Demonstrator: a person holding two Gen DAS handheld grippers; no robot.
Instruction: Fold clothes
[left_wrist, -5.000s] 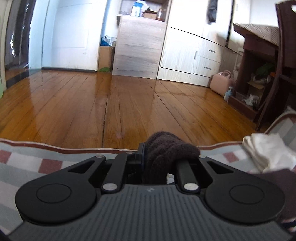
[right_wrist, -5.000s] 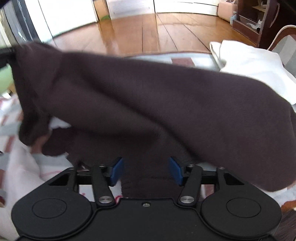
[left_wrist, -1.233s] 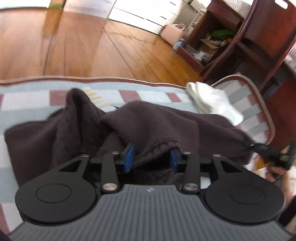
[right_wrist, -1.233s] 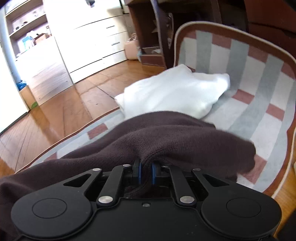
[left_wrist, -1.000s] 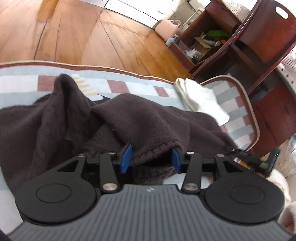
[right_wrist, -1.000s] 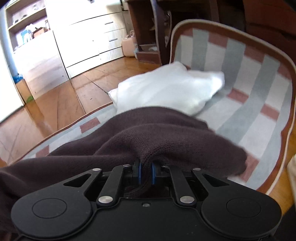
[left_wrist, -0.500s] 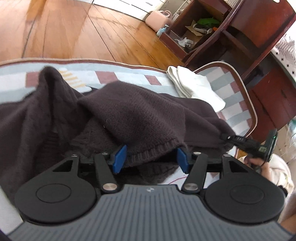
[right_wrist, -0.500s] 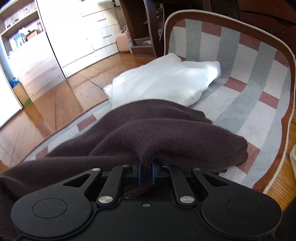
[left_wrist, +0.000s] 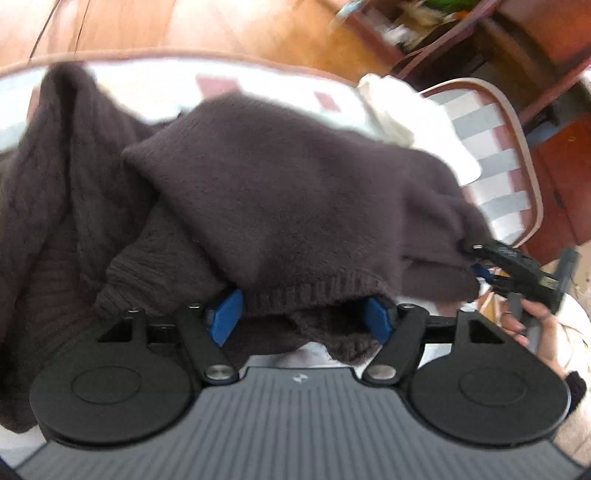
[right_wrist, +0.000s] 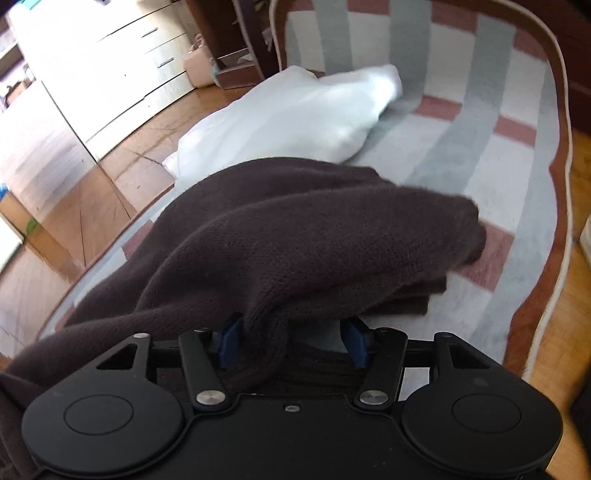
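Now both grippers stand parted, letting the dark sweater settle on the striped rug.

Jaws of the left gripper (left_wrist: 301, 319) and right gripper (right_wrist: 291, 341) gape wide, clamping nothing; the sweater (left_wrist: 280, 192) drapes loosely between them, likely just laid down as a fold. Beyond the sweater lies a white garment (right_wrist: 295, 110) on the rug (right_wrist: 480, 155). Motion blur hides the sweater's far edges and layers.

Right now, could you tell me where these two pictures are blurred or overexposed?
Left wrist view: motion-smeared throughout, the dark sweater soft, the shelf behind streaked. Right wrist view: sharper on the knit, but the white garment is blown out and the floor at left smears; both bend at the edges.
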